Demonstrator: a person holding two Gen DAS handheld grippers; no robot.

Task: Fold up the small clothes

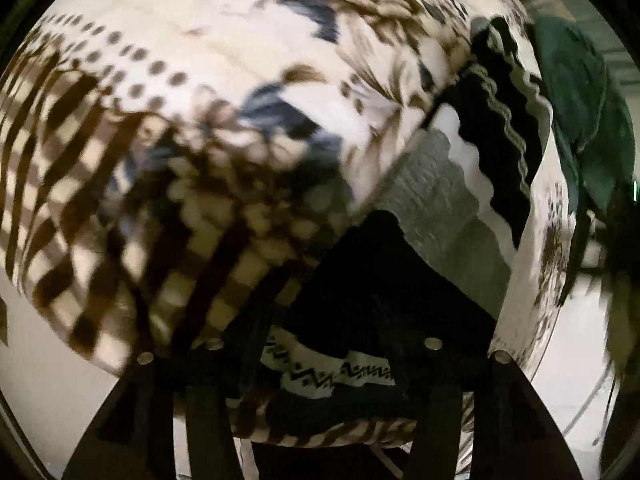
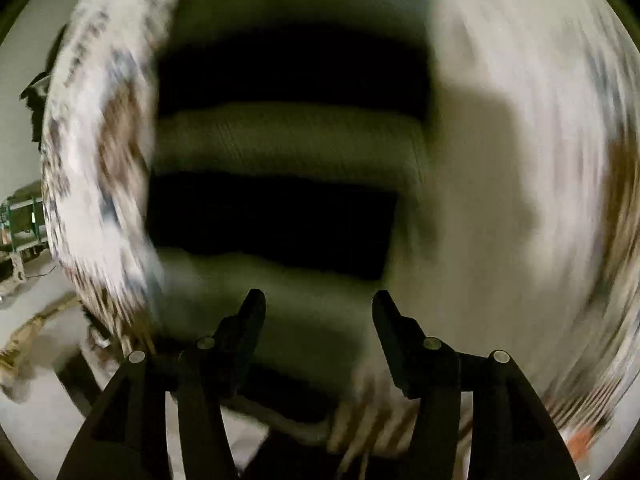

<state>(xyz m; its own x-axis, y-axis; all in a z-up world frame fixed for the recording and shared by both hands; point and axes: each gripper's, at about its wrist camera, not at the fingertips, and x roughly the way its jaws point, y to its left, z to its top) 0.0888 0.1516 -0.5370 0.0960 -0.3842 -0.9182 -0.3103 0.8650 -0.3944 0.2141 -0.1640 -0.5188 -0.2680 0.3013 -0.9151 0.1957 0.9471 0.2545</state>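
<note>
A small garment with black, grey and white wavy stripes (image 1: 452, 216) lies on a patterned cloth-covered table (image 1: 200, 60). In the left wrist view its near end, black with a white zigzag band (image 1: 340, 372), sits between my left gripper's fingers, whose tips are hidden by the cloth. The left gripper (image 1: 320, 364) looks closed on that end. In the right wrist view the same striped garment (image 2: 280, 152) fills the middle, blurred. My right gripper (image 2: 318, 304) is open and empty just above its near grey stripe.
A dark green cloth (image 1: 576, 120) lies past the striped garment at the table's far right edge. The patterned tablecloth (image 2: 520, 160) is on both sides of the garment. Floor and a green frame (image 2: 20, 216) show at far left.
</note>
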